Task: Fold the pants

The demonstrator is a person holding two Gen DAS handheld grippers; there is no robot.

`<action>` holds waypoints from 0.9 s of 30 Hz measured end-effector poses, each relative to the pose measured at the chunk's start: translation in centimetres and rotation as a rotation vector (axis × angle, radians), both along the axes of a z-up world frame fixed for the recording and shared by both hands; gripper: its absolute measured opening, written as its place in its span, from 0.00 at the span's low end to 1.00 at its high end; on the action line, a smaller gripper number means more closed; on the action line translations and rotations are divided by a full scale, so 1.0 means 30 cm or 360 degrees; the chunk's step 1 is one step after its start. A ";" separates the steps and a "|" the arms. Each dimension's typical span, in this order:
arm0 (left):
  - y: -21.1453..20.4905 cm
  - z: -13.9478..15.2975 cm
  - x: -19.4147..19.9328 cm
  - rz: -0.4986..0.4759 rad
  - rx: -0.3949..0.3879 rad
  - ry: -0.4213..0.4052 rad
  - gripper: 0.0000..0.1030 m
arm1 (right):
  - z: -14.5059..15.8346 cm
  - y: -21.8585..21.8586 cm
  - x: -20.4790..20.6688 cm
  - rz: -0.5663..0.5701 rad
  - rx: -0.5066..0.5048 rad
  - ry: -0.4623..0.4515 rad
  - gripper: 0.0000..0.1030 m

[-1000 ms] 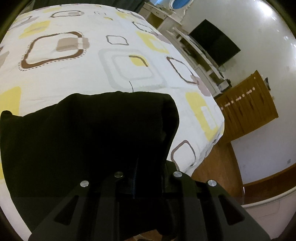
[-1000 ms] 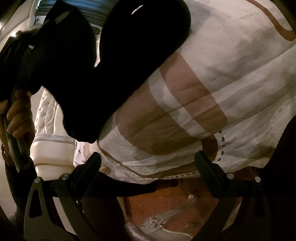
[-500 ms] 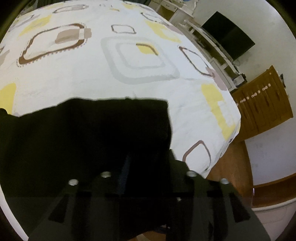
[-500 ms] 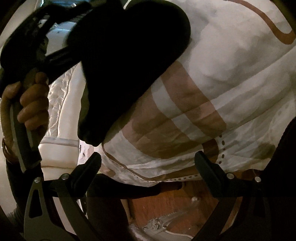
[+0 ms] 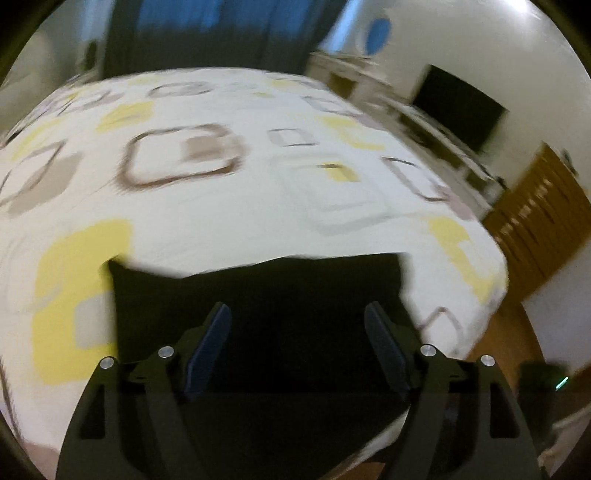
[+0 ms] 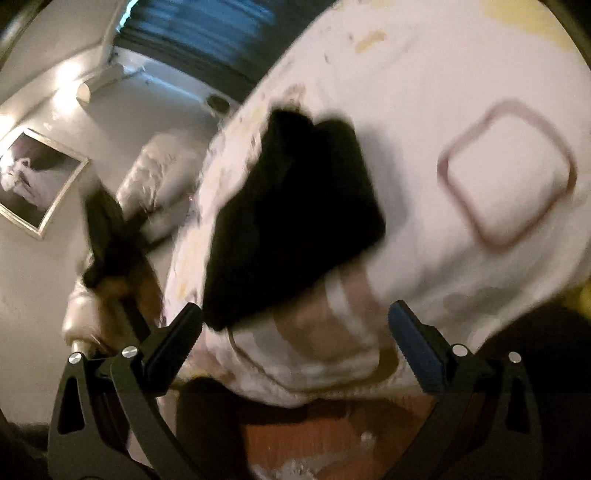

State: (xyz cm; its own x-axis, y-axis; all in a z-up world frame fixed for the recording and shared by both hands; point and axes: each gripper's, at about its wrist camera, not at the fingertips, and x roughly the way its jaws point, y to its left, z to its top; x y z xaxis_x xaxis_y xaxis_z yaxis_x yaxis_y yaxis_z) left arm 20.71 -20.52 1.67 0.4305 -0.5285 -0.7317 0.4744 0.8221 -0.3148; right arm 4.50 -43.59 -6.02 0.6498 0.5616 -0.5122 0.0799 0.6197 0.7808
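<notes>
Each wrist camera looks forward along its spread fingers, close over the bed (image 5: pixel 229 214); both views share the folded black pants (image 5: pixel 258 295).

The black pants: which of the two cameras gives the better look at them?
The right wrist view: there the pants appear whole, a folded dark bundle near the edge of the bed, though blurred. The left wrist view shows only their far edge and corners; the rest hides behind the open left gripper.

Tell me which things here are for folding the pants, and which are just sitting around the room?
For the job:
black pants
bed they lie on
left tongs, open
right tongs, open

Just around:
TV
wooden cabinet
framed picture
blue curtain
</notes>
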 end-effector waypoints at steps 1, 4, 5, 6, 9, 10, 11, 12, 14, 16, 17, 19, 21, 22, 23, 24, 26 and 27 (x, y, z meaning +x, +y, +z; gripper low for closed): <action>0.045 -0.018 0.014 0.0052 -0.0008 0.0021 0.73 | 0.018 -0.022 0.024 -0.0006 -0.0018 -0.0001 0.98; 0.182 -0.072 0.034 0.0224 -0.0062 0.0083 0.73 | 0.055 -0.078 0.128 -0.0004 -0.0121 0.0008 0.98; 0.218 -0.087 0.035 0.0260 -0.0080 0.0101 0.73 | 0.050 -0.094 0.179 0.0032 -0.0133 0.0030 0.98; 0.261 -0.105 0.040 0.0303 -0.0101 0.0124 0.73 | 0.036 -0.112 0.228 0.0064 -0.0109 0.0060 0.98; 0.364 -0.163 0.056 0.0357 -0.0263 0.0259 0.73 | -0.030 -0.161 0.345 0.0100 0.0037 0.0182 0.98; 0.391 -0.186 0.065 0.0349 -0.0335 0.0321 0.73 | -0.056 -0.173 0.378 0.0112 0.0094 0.0227 0.98; 0.408 -0.204 0.071 0.0336 -0.0390 0.0369 0.73 | -0.077 -0.166 0.398 0.0122 0.0136 0.0244 0.98; 0.436 -0.236 0.083 0.0311 -0.0486 0.0449 0.73 | -0.098 -0.173 0.419 0.0131 0.0188 0.0264 0.98; 0.474 -0.283 0.097 0.0298 -0.0614 0.0560 0.73 | -0.140 -0.183 0.458 0.0139 0.0256 0.0320 0.98; 0.506 -0.334 0.115 0.0296 -0.0741 0.0684 0.76 | -0.165 -0.178 0.474 0.0145 0.0310 0.0341 0.98; 0.515 -0.352 0.120 0.0297 -0.0785 0.0725 0.76 | -0.184 -0.174 0.485 0.0158 0.0360 0.0356 0.98; 0.528 -0.378 0.130 0.0292 -0.0855 0.0778 0.76 | -0.198 -0.165 0.497 0.0159 0.0376 0.0369 0.98; 0.531 -0.389 0.137 0.0273 -0.0886 0.0792 0.78 | -0.197 -0.151 0.507 0.0182 0.0363 0.0368 0.98; 0.530 -0.393 0.140 0.0275 -0.0877 0.0793 0.80 | -0.195 -0.148 0.507 0.0196 0.0355 0.0372 0.98; 0.534 -0.396 0.146 0.0288 -0.0857 0.0796 0.81 | -0.193 -0.142 0.511 0.0203 0.0349 0.0375 0.98; 0.539 -0.398 0.148 0.0300 -0.0850 0.0799 0.81 | -0.191 -0.138 0.515 0.0212 0.0348 0.0376 0.98; 0.556 -0.410 0.155 0.0325 -0.0895 0.0824 0.83 | -0.190 -0.125 0.526 0.0241 0.0358 0.0377 0.98; 0.566 -0.421 0.155 0.0336 -0.0932 0.0850 0.83 | -0.190 -0.118 0.534 0.0252 0.0354 0.0382 0.98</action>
State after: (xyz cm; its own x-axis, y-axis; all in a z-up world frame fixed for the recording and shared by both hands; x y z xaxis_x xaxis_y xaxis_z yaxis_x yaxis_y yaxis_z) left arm 25.36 -3.54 -10.97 0.2354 -0.8352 -0.4970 -0.0072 0.5099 -0.8602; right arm 20.51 -47.12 -11.71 0.4220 0.7607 -0.4933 0.1936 0.4559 0.8687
